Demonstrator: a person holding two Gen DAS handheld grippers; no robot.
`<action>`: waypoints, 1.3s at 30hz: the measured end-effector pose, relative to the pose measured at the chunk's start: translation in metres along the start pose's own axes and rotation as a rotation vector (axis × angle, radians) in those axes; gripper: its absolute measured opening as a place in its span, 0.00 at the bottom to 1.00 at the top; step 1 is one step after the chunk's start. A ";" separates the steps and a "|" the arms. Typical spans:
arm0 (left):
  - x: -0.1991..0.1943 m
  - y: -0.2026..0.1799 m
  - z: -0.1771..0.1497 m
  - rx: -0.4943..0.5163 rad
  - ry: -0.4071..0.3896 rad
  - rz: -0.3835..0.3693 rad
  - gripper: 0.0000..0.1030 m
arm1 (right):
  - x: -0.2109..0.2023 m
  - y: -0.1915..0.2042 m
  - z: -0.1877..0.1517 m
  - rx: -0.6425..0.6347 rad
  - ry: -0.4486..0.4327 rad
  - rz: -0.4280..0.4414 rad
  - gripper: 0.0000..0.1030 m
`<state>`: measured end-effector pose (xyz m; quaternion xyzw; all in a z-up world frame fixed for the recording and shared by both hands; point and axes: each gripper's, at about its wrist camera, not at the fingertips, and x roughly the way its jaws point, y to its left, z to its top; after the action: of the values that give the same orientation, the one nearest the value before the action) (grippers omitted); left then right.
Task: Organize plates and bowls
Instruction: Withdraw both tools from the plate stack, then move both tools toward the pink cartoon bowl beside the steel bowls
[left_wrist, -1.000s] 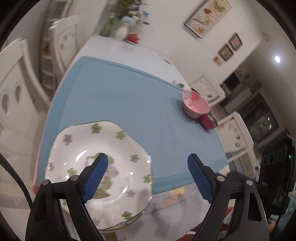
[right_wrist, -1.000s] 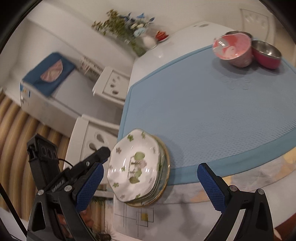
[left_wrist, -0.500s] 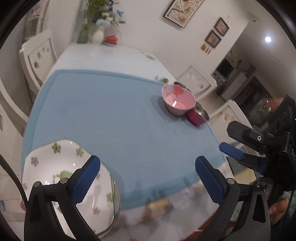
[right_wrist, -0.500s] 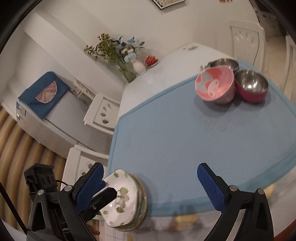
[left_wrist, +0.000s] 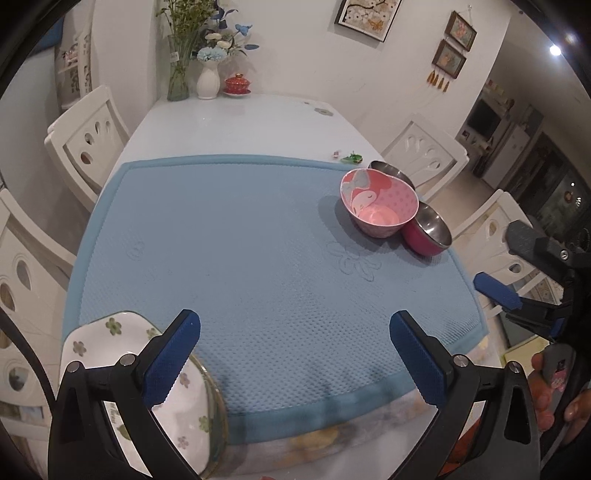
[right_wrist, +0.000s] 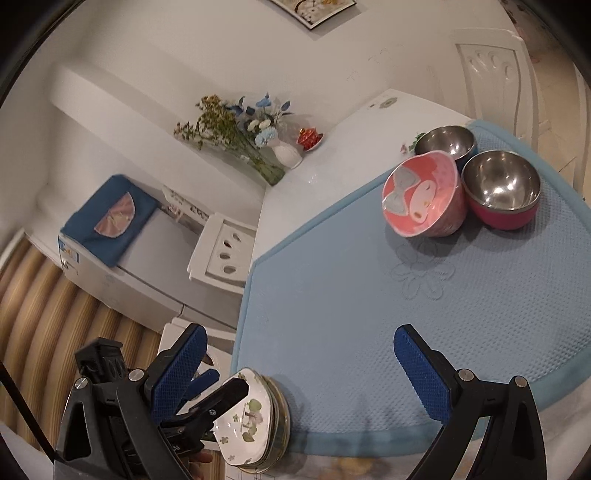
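Note:
A stack of white plates with green flowers (left_wrist: 99, 339) lies on the near left corner of the blue mat (left_wrist: 258, 258), partly behind my left finger. My left gripper (left_wrist: 293, 332) stands open above the mat's near edge, nothing between its pads. At the mat's far right, a pink cartoon bowl (left_wrist: 380, 206) touches a red steel-lined bowl (left_wrist: 428, 232) and a third steel bowl (left_wrist: 388, 170). My right gripper (right_wrist: 301, 343) is open and empty over the mat (right_wrist: 369, 295), the plates (right_wrist: 251, 417) low on its left, the pink bowl (right_wrist: 421, 195) far ahead.
White chairs (left_wrist: 88, 144) stand along both sides of the table. Vases with flowers (left_wrist: 207, 77) and a red lidded cup (left_wrist: 236, 83) are at the far end. A small green thing (left_wrist: 351, 158) lies behind the bowls. A person's hand (left_wrist: 546, 398) shows at the right.
Both grippers have drawn back and to the right from the plate stack, which now sits at the lower left of each view. The left jaws have spread wider. The bowls look nearer.

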<state>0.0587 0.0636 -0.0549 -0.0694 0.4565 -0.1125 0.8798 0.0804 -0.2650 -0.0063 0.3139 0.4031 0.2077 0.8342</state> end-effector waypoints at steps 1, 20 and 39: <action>0.002 -0.004 0.001 -0.003 0.004 0.005 1.00 | -0.003 -0.004 0.002 0.006 -0.004 0.002 0.98; 0.046 -0.066 0.027 0.030 0.041 -0.041 1.00 | -0.011 -0.052 0.049 0.051 0.037 -0.112 0.98; 0.108 -0.040 0.092 0.037 0.060 -0.099 1.00 | 0.024 -0.056 0.079 0.133 0.037 -0.322 0.98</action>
<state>0.1888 -0.0016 -0.0783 -0.0721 0.4767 -0.1665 0.8601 0.1633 -0.3187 -0.0197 0.2959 0.4762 0.0501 0.8266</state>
